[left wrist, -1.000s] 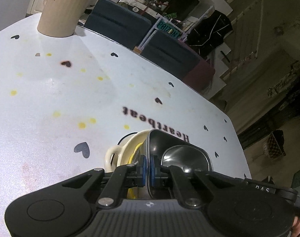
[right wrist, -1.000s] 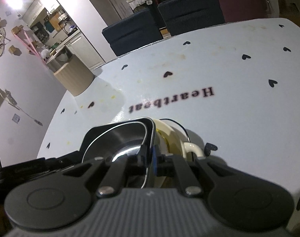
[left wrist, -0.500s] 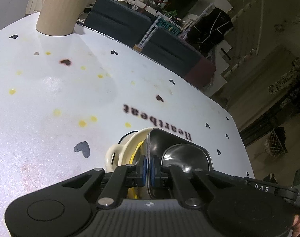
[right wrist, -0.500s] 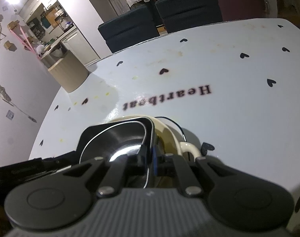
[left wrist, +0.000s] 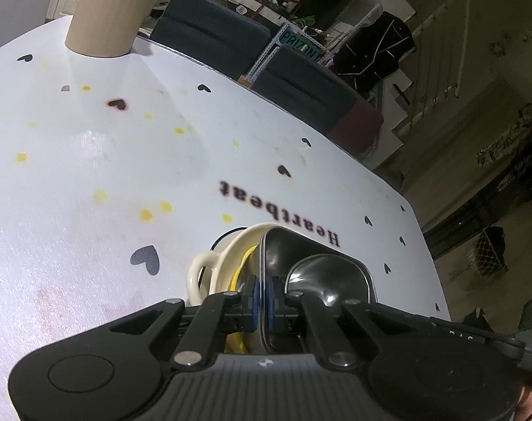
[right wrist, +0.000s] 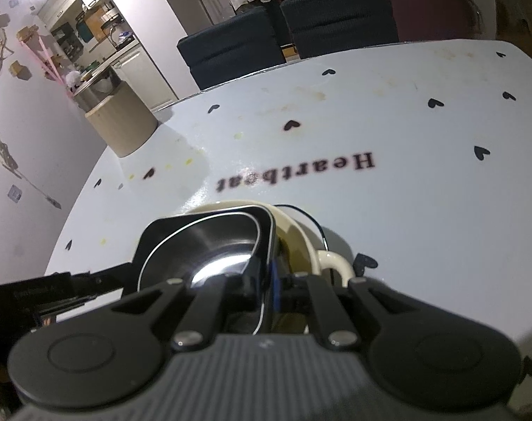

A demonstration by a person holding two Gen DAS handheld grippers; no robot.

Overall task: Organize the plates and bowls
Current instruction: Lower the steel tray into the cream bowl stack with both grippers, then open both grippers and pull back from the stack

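Steel tray (left wrist: 322, 273), both grippers' fingers (left wrist: 255, 298) clamping rims

Left tongs (left wrist: 262, 301) (clamped) on steel tray (left wrist: 322, 273)

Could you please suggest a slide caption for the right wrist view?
Right tool shut on the rim of a black square metal bowl nested in a cream handled ceramic bowl on the heart-printed white table.
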